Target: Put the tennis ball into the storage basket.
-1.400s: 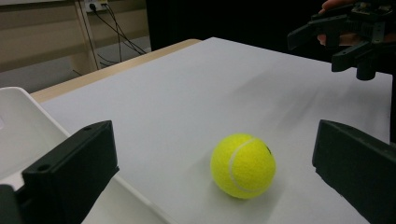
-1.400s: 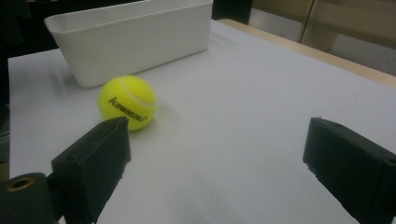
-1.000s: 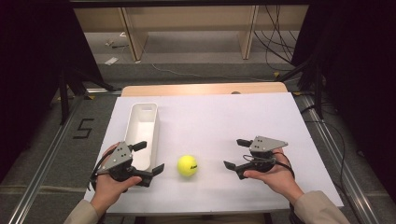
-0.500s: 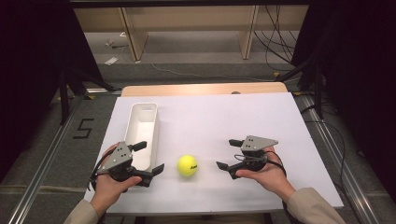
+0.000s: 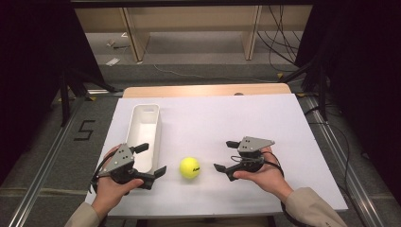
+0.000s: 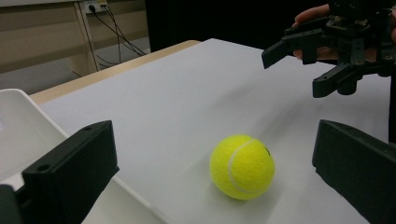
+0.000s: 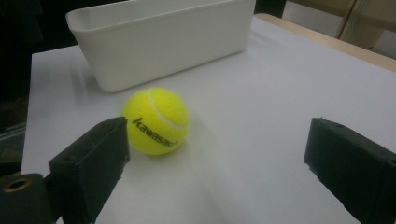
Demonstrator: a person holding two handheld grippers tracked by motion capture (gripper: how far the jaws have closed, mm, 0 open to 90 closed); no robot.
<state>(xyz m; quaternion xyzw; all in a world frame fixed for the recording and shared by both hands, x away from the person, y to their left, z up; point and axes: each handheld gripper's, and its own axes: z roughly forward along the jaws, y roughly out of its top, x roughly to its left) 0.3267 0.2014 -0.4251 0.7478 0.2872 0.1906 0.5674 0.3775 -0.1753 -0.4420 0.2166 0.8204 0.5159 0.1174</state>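
Observation:
A yellow tennis ball (image 5: 189,167) lies on the white table top (image 5: 227,118) near the front edge, between my two grippers. My left gripper (image 5: 151,160) is to the ball's left, open, its jaws spread toward the ball and against the near end of a long white bin (image 5: 144,135). My right gripper (image 5: 222,155) is open a short way to the ball's right. In the left gripper view the ball (image 6: 242,166) rests just ahead, between the spread jaws, with the right gripper (image 6: 292,72) beyond it. In the right gripper view the ball (image 7: 155,121) sits ahead near the left jaw, in front of the bin (image 7: 163,42).
The bin stands lengthwise at the table's left, with nothing visible inside it. A wooden strip (image 5: 203,90) edges the table's far side. Beyond it are wooden furniture legs (image 5: 135,33) and cables (image 5: 279,38) on the floor.
My right gripper has moved left across the table toward the ball. The left gripper, the ball and the bin have stayed where they were.

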